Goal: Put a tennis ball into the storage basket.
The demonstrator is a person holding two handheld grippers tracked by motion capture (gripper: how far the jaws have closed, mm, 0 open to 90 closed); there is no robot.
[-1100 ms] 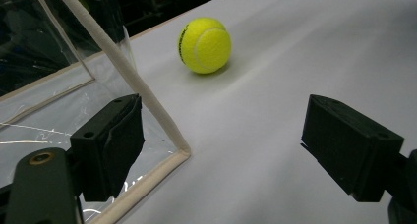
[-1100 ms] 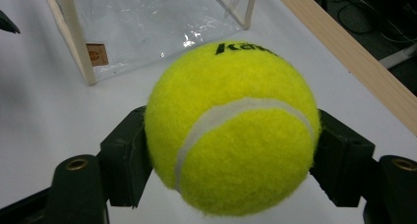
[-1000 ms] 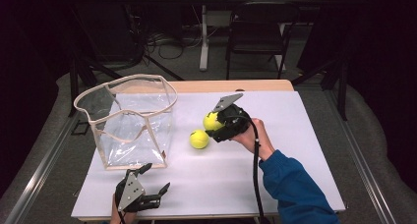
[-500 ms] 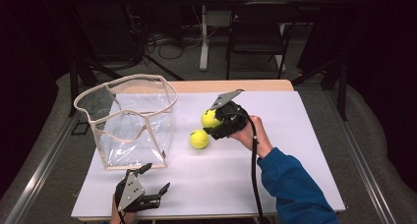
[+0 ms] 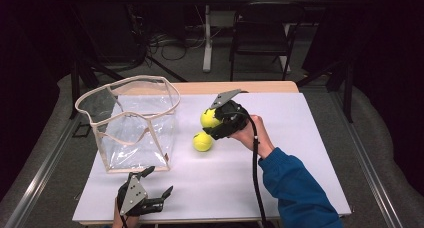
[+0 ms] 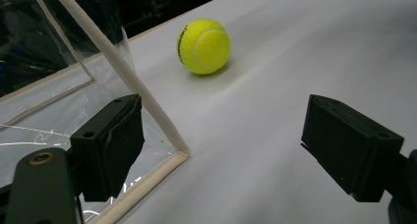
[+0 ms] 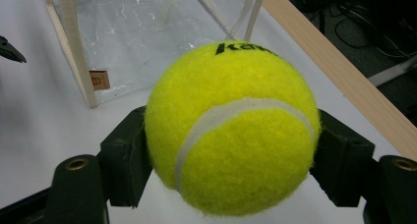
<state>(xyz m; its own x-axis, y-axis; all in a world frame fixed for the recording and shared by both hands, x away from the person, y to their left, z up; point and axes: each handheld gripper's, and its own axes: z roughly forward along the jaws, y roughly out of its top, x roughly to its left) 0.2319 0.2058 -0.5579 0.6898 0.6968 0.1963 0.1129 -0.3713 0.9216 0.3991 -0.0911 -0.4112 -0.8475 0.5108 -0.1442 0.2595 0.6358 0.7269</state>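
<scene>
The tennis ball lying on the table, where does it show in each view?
High view: loose tennis ball at centre, right of the clear bag.
Left gripper view: upper middle, beyond the bag's corner.
Right gripper view: not in it.
Shared landmark: the clear bag.

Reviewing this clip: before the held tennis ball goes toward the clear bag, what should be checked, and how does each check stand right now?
1. Grip: right gripper jaws press both sides of the held tennis ball: ok.
2. Ball lifted off the table: ok.
3. Clear bag upright, mouth open: ok.
4. Second tennis ball lies apart from the bag, outside the held ball's way: ok.
5. Left gripper open, near the bag's front corner; touching it: cannot tell.
</scene>
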